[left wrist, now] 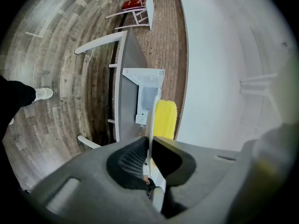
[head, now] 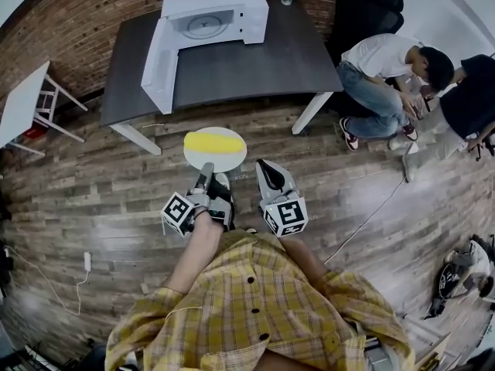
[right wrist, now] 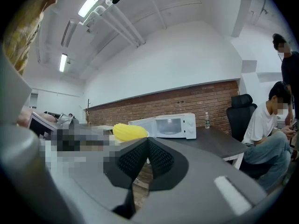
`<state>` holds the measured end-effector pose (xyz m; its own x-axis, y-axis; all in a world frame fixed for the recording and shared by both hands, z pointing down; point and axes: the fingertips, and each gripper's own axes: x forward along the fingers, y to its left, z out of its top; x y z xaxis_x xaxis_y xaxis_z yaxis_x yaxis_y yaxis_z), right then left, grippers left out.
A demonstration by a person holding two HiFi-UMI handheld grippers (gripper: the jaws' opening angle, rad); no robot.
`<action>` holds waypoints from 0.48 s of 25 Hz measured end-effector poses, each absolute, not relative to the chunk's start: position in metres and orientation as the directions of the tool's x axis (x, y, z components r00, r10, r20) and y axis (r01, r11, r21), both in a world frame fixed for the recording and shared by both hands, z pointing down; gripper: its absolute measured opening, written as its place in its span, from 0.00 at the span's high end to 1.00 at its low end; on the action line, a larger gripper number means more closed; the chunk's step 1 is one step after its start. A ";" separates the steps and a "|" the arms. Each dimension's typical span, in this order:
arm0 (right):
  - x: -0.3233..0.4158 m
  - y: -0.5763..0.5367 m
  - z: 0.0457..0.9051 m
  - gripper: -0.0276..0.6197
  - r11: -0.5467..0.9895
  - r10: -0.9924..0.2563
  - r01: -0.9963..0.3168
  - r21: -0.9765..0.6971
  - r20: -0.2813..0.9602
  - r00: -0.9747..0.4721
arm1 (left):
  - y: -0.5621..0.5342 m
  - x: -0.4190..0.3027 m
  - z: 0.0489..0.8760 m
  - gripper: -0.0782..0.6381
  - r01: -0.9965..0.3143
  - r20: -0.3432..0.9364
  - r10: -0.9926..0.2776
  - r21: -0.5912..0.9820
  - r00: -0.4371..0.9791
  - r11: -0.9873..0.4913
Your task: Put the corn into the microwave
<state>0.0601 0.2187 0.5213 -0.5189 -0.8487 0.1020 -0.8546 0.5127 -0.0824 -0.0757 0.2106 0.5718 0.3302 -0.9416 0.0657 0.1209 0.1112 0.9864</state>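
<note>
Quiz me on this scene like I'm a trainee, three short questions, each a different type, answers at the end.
1. The corn lies on a white plate. The left gripper is shut on: A) the corn, B) the plate's rim, C) nothing.
2. True or false: the right gripper holds the corn.
3. Fill in: the microwave on the dark table has its door ____.

Key: 1 B. 2 False: its jaws are together with nothing between them. 3 open.
</note>
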 end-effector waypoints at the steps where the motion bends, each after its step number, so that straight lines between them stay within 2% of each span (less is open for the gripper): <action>1: 0.060 0.213 0.522 0.95 0.512 -0.849 -0.855 -0.080 0.103 -0.518 | 0.205 -0.076 0.574 0.85 0.118 0.069 -0.941 0.987 0.333 0.114; 12: 0.055 0.122 0.525 0.95 0.485 -0.862 -0.870 -0.092 0.119 -0.493 | 0.115 -0.088 0.569 0.85 0.144 0.064 -0.942 0.983 0.329 0.117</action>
